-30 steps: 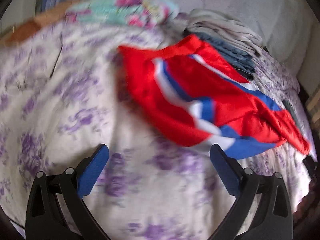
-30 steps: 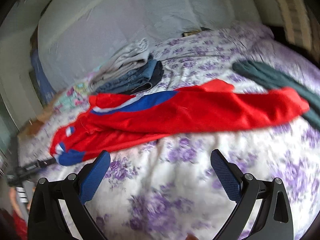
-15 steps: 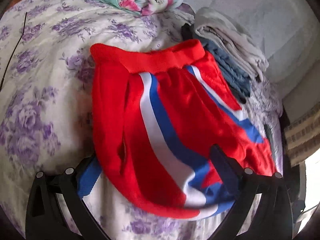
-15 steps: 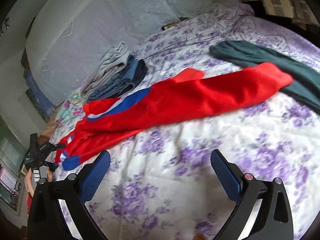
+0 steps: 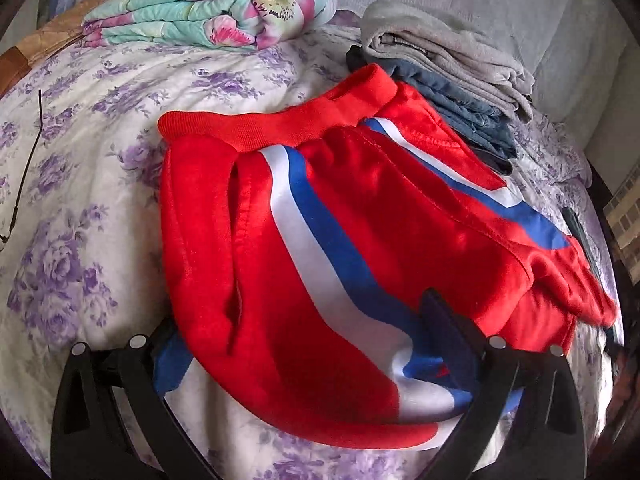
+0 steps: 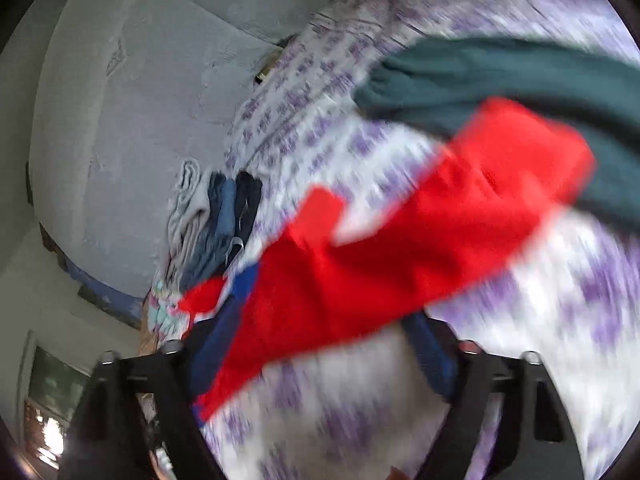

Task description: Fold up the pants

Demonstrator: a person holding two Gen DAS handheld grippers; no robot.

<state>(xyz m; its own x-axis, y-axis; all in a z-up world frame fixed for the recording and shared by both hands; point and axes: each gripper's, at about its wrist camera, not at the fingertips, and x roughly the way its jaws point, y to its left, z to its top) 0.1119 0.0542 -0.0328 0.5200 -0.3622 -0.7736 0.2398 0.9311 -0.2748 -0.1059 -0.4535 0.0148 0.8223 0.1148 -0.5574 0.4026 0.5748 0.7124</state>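
Red pants (image 5: 340,216) with white and blue side stripes lie on a bedspread with purple flowers (image 5: 80,184), waistband towards the far side. My left gripper (image 5: 304,344) is open, its fingers either side of the hip part, with the cloth lying between and partly over them. In the blurred right wrist view the pants' legs (image 6: 400,248) run from lower left to upper right. My right gripper (image 6: 316,356) is open, and the red cloth crosses between its fingers.
A folded floral blanket (image 5: 208,12) lies at the back. A stack of folded grey and denim clothes (image 5: 452,76) sits beside the waistband. A dark green garment (image 6: 520,76) lies past the leg ends. A thin dark cord (image 5: 28,160) lies at left.
Both grippers have moved in close to the pants; cloth now lies between the fingers of each. The right view has tilted and blurred.
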